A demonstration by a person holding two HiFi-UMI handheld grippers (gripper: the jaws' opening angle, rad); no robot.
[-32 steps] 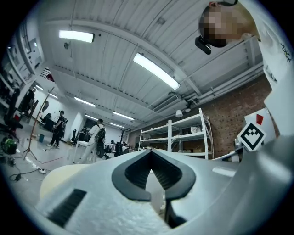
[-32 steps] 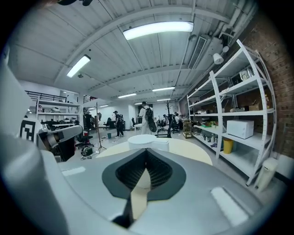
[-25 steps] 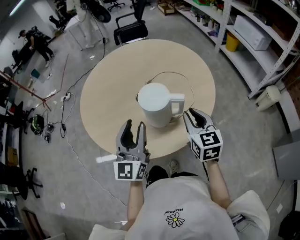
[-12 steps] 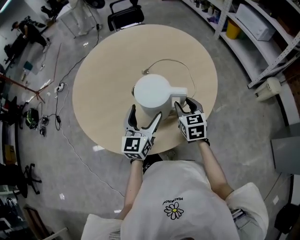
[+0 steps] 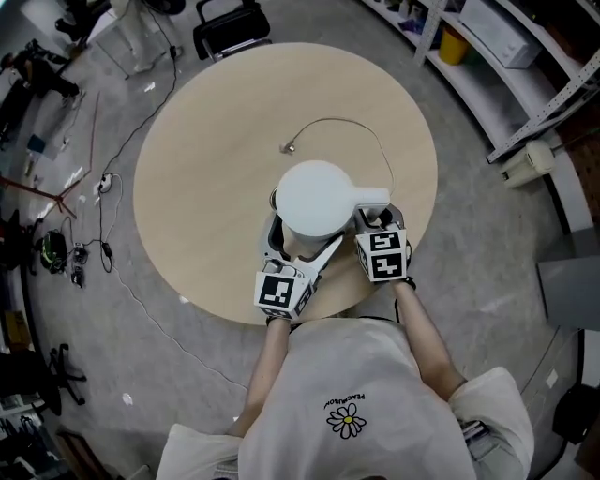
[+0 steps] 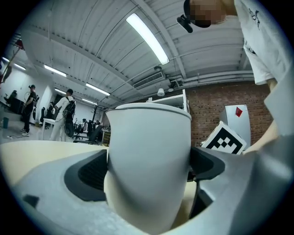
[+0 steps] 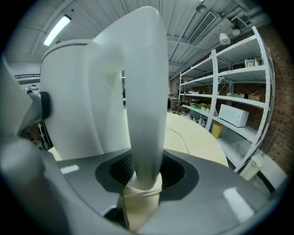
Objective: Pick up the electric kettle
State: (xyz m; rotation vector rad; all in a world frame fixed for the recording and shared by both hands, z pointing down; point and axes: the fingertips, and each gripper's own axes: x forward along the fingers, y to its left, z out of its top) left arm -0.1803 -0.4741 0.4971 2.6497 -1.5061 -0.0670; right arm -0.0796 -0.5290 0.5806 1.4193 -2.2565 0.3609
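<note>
A white electric kettle [image 5: 317, 197] stands on the round beige table [image 5: 206, 169] near its front edge, with its handle [image 5: 373, 199] pointing right. My left gripper [image 5: 302, 242] straddles the kettle's body [image 6: 149, 160]; its jaws are opening, and the pads [image 6: 87, 172] flank the body on both sides. My right gripper [image 5: 378, 217] has the upright handle [image 7: 144, 114] between its ribbed pads [image 7: 172, 170]. Those jaws are closing, and the pads lie against the handle with no gap showing. The kettle's base is hidden behind both grippers.
A thin cable [image 5: 349, 124] loops across the table behind the kettle and ends in a small plug [image 5: 286, 148]. A black chair [image 5: 225, 23] stands beyond the table. Metal shelves [image 5: 525, 56] run along the right. Cords and gear [image 5: 66, 253] litter the floor on the left.
Both grippers dropped from in front of the table edge and moved in on the kettle. The left jaws spread wide around the body; the right jaws came onto the handle.
</note>
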